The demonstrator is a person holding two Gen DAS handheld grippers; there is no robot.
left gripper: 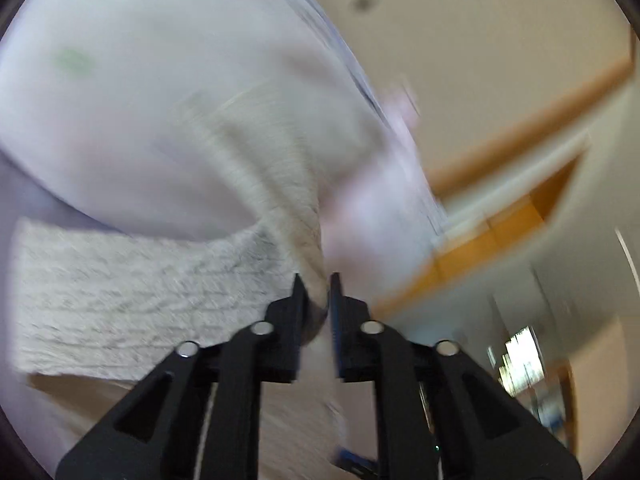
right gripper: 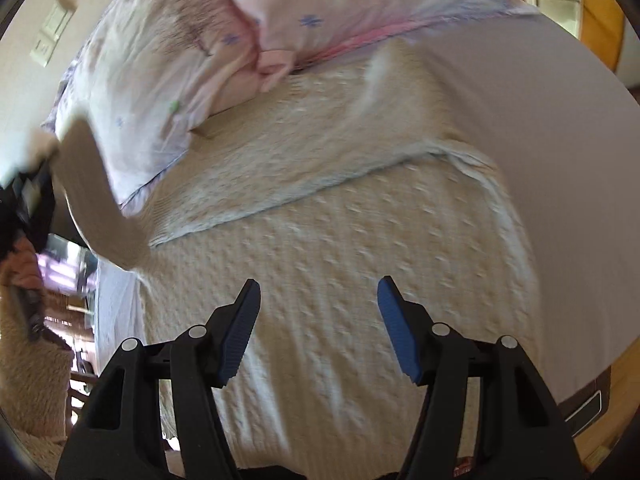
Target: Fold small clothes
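Note:
A cream knitted sweater (right gripper: 320,248) lies spread on a pale bed sheet (right gripper: 552,184), with one part folded over across its upper half. My right gripper (right gripper: 318,300) is open and empty, hovering just above the sweater's lower body. My left gripper (left gripper: 316,280) is shut on a sleeve of the sweater (left gripper: 280,184) and holds it lifted above the bed; the sleeve (right gripper: 96,200) also shows at the left of the right wrist view. The left wrist view is blurred by motion.
A pink and white pillow (right gripper: 224,36) with small blue flowers lies at the head of the bed, touching the sweater's top edge. A wall switch (right gripper: 52,32) is at the upper left. Wooden trim (left gripper: 500,216) and a fluffy tan rug (right gripper: 28,380) are beside the bed.

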